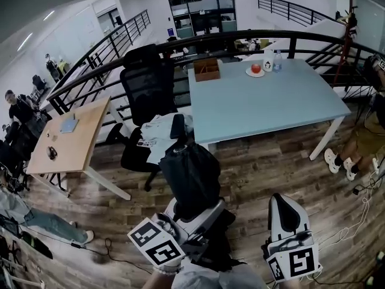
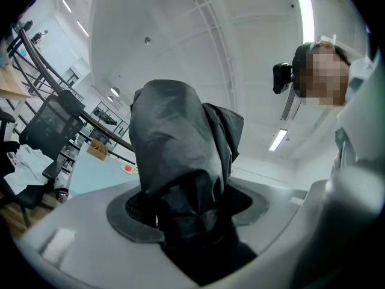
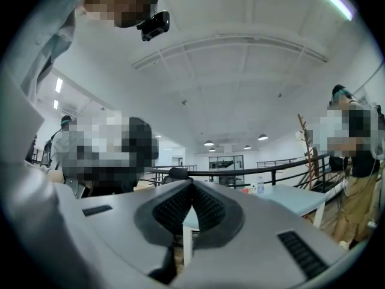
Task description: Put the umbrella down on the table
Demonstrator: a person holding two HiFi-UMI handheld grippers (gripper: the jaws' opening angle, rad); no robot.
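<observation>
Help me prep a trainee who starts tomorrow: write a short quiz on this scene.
1. True or false: the folded black umbrella lies on the pale blue table.
2. Which tongs grip the umbrella? A. left tongs B. right tongs C. both
3. In one word, how do the right tongs stand?

Key: 1. False: it is held in the air, short of the table. 2. A. 3. Shut, with nothing between them.
</observation>
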